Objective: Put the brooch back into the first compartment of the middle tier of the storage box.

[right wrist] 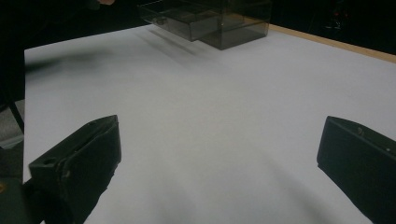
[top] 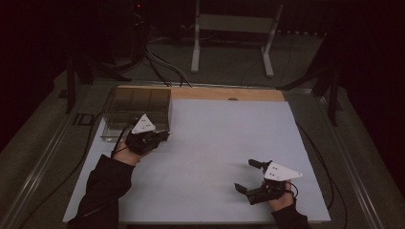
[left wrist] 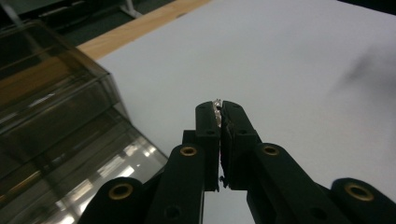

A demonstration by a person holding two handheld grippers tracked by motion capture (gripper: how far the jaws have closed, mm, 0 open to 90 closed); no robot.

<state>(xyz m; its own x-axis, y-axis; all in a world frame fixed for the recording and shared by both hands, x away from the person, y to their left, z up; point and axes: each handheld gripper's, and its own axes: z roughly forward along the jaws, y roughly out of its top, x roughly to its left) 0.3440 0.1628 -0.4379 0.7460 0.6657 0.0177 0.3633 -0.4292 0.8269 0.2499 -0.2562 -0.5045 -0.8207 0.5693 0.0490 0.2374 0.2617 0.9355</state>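
My left gripper [top: 164, 135] hovers over the white sheet [top: 215, 138], just off the front right corner of a smoky clear plastic box [top: 138, 112]. In the left gripper view its jaws are pressed together [left wrist: 219, 106], pinching a small silvery piece [left wrist: 217, 103] at the tips; I cannot tell what it is. The box [left wrist: 56, 121] fills the left of that view, with an open drawer at its base. My right gripper [top: 246, 175] rests near the front right of the sheet, jaws spread wide [right wrist: 219, 135] with bare sheet between them, pointing toward the box [right wrist: 210, 21].
A wooden strip [top: 229, 94] runs along the table's far edge behind the sheet. Beyond it, a white metal stand [top: 234, 28] and cables lie on the dark floor. Metal rails border the table at left and right.
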